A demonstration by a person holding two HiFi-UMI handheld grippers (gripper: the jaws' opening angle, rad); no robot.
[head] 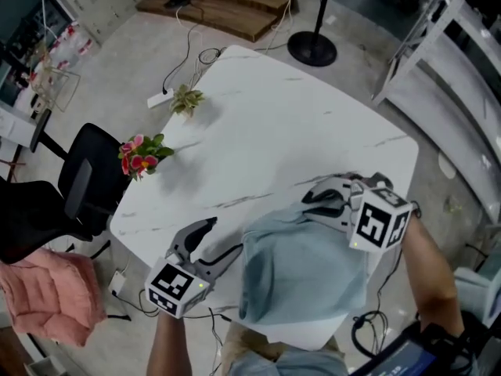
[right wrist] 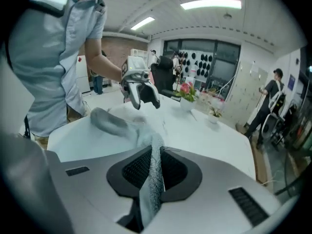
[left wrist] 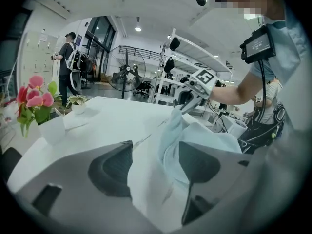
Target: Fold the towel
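**Two grippers at a pale blue towel**

One towel (head: 301, 269) is seen bunched at the near edge of a white table (head: 274, 131), close in front of the person. Its far right part is drawn up into a peak, while the rest is spread loosely on the tabletop.

That peak is gripped by the right gripper (head: 319, 200). In the right gripper view a narrow fold of cloth is pinched between the two pads, which are nearly together on it, and the towel (right wrist: 112, 123) is seen trailing down from them to the table.

The left gripper (head: 223, 240) is held low at the towel's left edge. In the left gripper view its jaws are spread wide; bare tabletop and the towel's edge are seen between them, and no cloth is pressed by either pad.

Pink flowers (head: 139, 155) and a small green plant (head: 186, 99) are set along the table's left side, well apart from the towel. A black chair (head: 86, 182) is placed beside that side.
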